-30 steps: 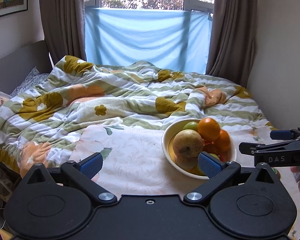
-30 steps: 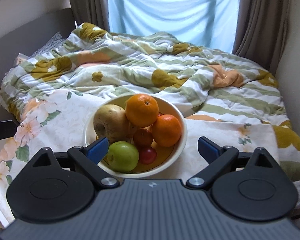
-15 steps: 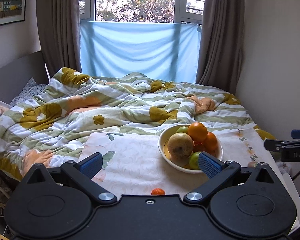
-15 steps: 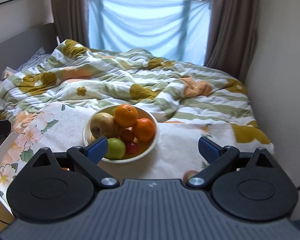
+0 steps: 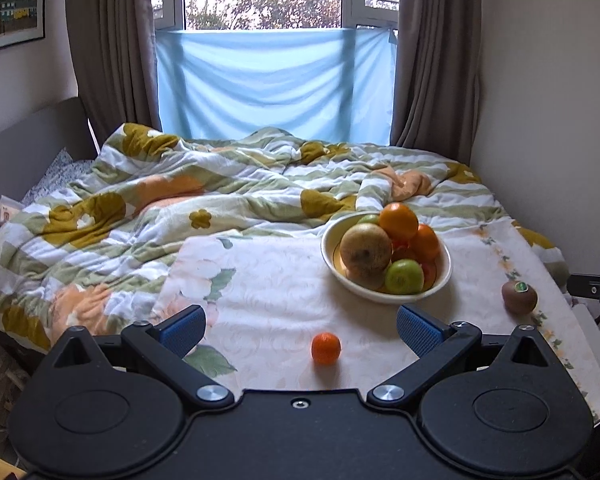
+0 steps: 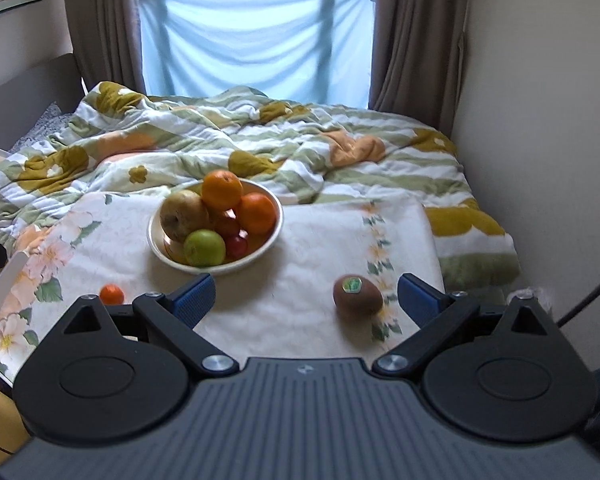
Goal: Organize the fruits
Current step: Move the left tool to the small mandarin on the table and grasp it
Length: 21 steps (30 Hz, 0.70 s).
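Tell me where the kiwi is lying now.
The kiwi lies on the floral cloth, outside the bowl and to its right, near the cloth's right edge; in the right wrist view it sits just ahead of the open jaws.

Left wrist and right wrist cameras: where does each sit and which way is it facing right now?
Left wrist: sits on the left gripper, facing the bed and window; open blue fingers frame a small orange.
Right wrist: sits on the right gripper, same heading, further right; open fingers frame a kiwi.
Shared: fruit bowl, small orange, kiwi, floral cloth.
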Each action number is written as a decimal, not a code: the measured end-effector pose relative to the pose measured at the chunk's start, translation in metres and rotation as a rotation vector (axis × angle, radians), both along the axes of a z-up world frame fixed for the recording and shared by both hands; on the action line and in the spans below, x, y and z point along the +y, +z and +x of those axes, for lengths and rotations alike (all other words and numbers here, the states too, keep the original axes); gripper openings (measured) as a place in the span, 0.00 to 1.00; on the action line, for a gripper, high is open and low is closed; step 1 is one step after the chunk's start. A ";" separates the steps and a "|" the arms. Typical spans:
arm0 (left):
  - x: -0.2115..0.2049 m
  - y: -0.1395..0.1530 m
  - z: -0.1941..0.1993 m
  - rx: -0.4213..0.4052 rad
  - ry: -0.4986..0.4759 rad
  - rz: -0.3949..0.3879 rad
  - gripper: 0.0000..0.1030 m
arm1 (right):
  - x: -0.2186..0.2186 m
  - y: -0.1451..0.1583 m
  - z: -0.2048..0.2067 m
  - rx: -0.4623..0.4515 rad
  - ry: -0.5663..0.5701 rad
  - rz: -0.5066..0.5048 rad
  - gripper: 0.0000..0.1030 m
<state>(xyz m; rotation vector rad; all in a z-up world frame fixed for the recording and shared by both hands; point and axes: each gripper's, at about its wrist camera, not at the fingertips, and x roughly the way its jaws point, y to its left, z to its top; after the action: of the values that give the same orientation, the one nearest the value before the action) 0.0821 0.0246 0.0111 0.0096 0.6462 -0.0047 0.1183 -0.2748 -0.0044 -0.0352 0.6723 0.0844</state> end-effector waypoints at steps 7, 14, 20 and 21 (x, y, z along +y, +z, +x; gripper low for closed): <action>-0.005 -0.040 0.012 0.022 0.018 0.010 1.00 | -0.018 -0.037 0.012 0.023 0.011 -0.001 1.00; -0.011 -0.080 0.028 0.053 0.029 0.003 1.00 | -0.040 -0.082 0.038 0.041 0.025 -0.010 1.00; -0.019 -0.109 0.052 0.102 0.031 0.026 0.87 | -0.055 -0.111 0.065 0.065 0.073 -0.015 1.00; -0.020 -0.112 0.056 0.115 0.034 0.023 0.85 | -0.057 -0.115 0.070 0.072 0.080 -0.013 1.00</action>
<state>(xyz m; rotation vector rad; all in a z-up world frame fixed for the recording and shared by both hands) 0.1381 0.0049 -0.1011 0.0202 0.7608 0.0356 0.1879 -0.3314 -0.1192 -0.0716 0.7437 0.1594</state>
